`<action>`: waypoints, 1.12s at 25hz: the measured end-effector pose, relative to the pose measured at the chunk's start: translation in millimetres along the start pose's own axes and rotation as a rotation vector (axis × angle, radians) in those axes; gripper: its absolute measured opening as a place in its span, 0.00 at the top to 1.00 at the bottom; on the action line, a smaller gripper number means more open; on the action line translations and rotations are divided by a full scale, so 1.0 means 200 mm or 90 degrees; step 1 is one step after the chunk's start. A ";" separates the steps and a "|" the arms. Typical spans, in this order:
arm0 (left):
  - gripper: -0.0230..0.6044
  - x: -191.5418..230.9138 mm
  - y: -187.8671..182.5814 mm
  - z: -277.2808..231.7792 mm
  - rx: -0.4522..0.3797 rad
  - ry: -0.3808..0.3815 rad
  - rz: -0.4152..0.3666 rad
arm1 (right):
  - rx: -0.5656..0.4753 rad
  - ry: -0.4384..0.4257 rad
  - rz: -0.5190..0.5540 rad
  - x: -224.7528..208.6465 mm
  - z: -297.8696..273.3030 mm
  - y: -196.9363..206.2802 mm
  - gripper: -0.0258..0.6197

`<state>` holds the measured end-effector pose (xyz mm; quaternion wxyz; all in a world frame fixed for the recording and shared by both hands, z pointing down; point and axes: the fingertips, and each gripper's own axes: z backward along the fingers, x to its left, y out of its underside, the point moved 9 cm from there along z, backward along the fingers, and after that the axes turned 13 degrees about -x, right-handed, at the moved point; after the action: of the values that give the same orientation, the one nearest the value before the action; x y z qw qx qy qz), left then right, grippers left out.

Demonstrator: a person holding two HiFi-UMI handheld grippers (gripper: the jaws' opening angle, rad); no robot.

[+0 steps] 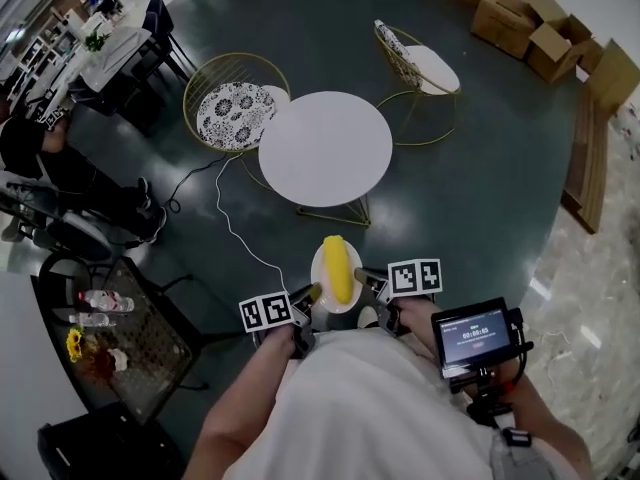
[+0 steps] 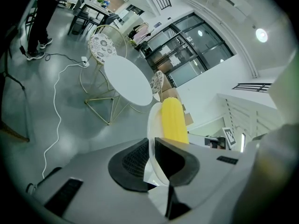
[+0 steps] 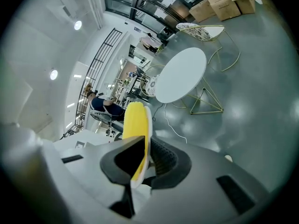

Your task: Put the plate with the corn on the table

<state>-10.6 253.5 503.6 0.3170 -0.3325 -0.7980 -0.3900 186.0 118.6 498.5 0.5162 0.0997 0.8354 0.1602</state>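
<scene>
— Between the two grippers, what is being held?

— One white plate (image 1: 337, 290) with a yellow corn cob (image 1: 338, 268) lying along its middle, one end toward the far rim. The left gripper (image 1: 308, 295) grips the plate's left rim. The right gripper (image 1: 366, 277) grips its right rim.

— Where is the plate relative to the table?

— The head view places it in the air above dark floor, on the near side of the round white table (image 1: 325, 148). It is near the table's near edge but does not touch it.

— How are the jaws set?

— The left gripper view shows both dark pads pressed onto the thin white rim, with the corn rising beyond them. The right gripper view shows the same pinch from the opposite rim, with the corn on the left face of the plate. From the head view only the jaw tips meeting the plate's edge can be seen, beside the marker cubes (image 1: 265, 311).

— What surrounds them?

— The head view shows a chair with a patterned cushion (image 1: 235, 113) at the table's far left edge and a second chair (image 1: 420, 68) at its far right. A white cable (image 1: 225, 208) trails across the floor, and cardboard boxes (image 1: 530, 23) sit at the upper right. A dark mesh table (image 1: 130, 343) with bottles (image 1: 100, 302) stands at the lower left. The left gripper view adds tall glass windows (image 2: 196, 45) behind the table. The right gripper view adds a seated person (image 3: 105, 105) in a dark top.
</scene>
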 end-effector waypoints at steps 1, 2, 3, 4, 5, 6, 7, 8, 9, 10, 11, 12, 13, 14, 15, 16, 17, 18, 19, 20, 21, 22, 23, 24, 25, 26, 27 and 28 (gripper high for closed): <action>0.89 -0.01 -0.01 -0.01 0.000 0.000 0.000 | -0.002 -0.002 -0.002 -0.01 0.00 -0.01 0.89; 0.89 -0.01 -0.01 -0.02 -0.001 -0.001 -0.001 | -0.003 -0.004 -0.003 -0.01 0.00 -0.03 0.89; 0.89 -0.01 -0.02 -0.03 0.000 -0.002 -0.002 | -0.005 -0.005 -0.003 -0.02 -0.01 -0.04 0.89; 0.89 -0.02 -0.03 -0.04 0.000 -0.002 -0.003 | -0.006 -0.006 -0.004 -0.02 -0.01 -0.05 0.89; 0.89 -0.02 -0.04 -0.05 0.001 -0.003 -0.003 | -0.007 -0.006 -0.004 -0.02 -0.01 -0.06 0.89; 0.89 -0.02 -0.05 -0.06 0.003 -0.003 -0.003 | -0.009 -0.006 -0.006 -0.03 -0.01 -0.07 0.89; 0.89 -0.03 -0.05 -0.07 0.004 -0.003 -0.003 | -0.009 -0.005 -0.009 -0.03 -0.02 -0.07 0.89; 0.89 -0.03 -0.06 -0.08 0.007 -0.003 -0.002 | -0.010 -0.002 -0.013 -0.03 -0.02 -0.08 0.89; 0.89 -0.02 -0.08 -0.08 0.009 -0.003 -0.003 | -0.010 0.000 -0.018 -0.04 -0.03 -0.08 0.89; 0.89 -0.02 -0.09 -0.09 0.012 -0.004 -0.004 | -0.011 0.002 -0.021 -0.04 -0.04 -0.09 0.89; 0.89 -0.01 -0.11 -0.10 0.015 -0.004 -0.005 | -0.012 0.003 -0.023 -0.04 -0.05 -0.09 0.89; 0.89 -0.01 -0.12 -0.11 0.018 -0.003 -0.006 | -0.014 0.004 -0.025 -0.04 -0.06 -0.10 0.89; 0.89 0.00 -0.14 -0.12 0.020 -0.002 -0.006 | -0.016 0.005 -0.026 -0.05 -0.08 -0.11 0.89; 0.89 0.01 -0.15 -0.14 0.023 -0.001 -0.006 | -0.018 0.007 -0.028 -0.05 -0.10 -0.12 0.89; 0.89 0.03 -0.17 -0.15 0.027 0.001 -0.007 | -0.020 0.010 -0.030 -0.06 -0.12 -0.13 0.89; 0.89 0.05 -0.20 -0.17 0.030 0.002 -0.008 | -0.022 0.013 -0.032 -0.06 -0.15 -0.14 0.89; 0.89 0.08 -0.23 -0.19 0.034 0.004 -0.010 | -0.024 0.016 -0.034 -0.07 -0.19 -0.15 0.89; 0.89 0.09 -0.26 -0.20 0.038 0.006 -0.012 | -0.026 0.019 -0.036 -0.06 -0.21 -0.16 0.89; 0.89 0.10 -0.29 -0.21 0.041 0.009 -0.014 | -0.029 0.022 -0.037 -0.06 -0.23 -0.17 0.89; 0.89 0.09 -0.31 -0.22 0.044 0.012 -0.016 | -0.032 0.025 -0.037 -0.05 -0.23 -0.18 0.89; 0.89 0.10 -0.33 -0.22 0.046 0.015 -0.016 | -0.035 0.028 -0.037 -0.04 -0.25 -0.19 0.89; 0.89 0.10 -0.36 -0.24 0.048 0.018 -0.017 | -0.038 0.030 -0.037 -0.04 -0.27 -0.21 0.89; 0.89 0.12 -0.39 -0.25 0.049 0.019 -0.018 | -0.041 0.031 -0.038 -0.03 -0.30 -0.23 0.89; 0.89 0.13 -0.43 -0.27 0.052 0.021 -0.020 | -0.044 0.032 -0.039 -0.03 -0.33 -0.25 0.89; 0.89 0.14 -0.46 -0.28 0.054 0.022 -0.022 | -0.048 0.034 -0.040 -0.03 -0.35 -0.26 0.89; 0.89 0.14 -0.49 -0.29 0.057 0.024 -0.026 | -0.051 0.035 -0.041 -0.02 -0.37 -0.28 0.89; 0.89 0.15 -0.52 -0.30 0.059 0.027 -0.028 | -0.053 0.037 -0.041 -0.02 -0.39 -0.29 0.89; 0.89 0.15 -0.55 -0.31 0.060 0.030 -0.031 | -0.055 0.040 -0.041 -0.01 -0.41 -0.30 0.89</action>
<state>-98.5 158.3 512.7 0.3414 -0.2887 -0.8155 -0.3674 114.4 48.8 511.7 0.4987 0.0454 0.8462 0.1824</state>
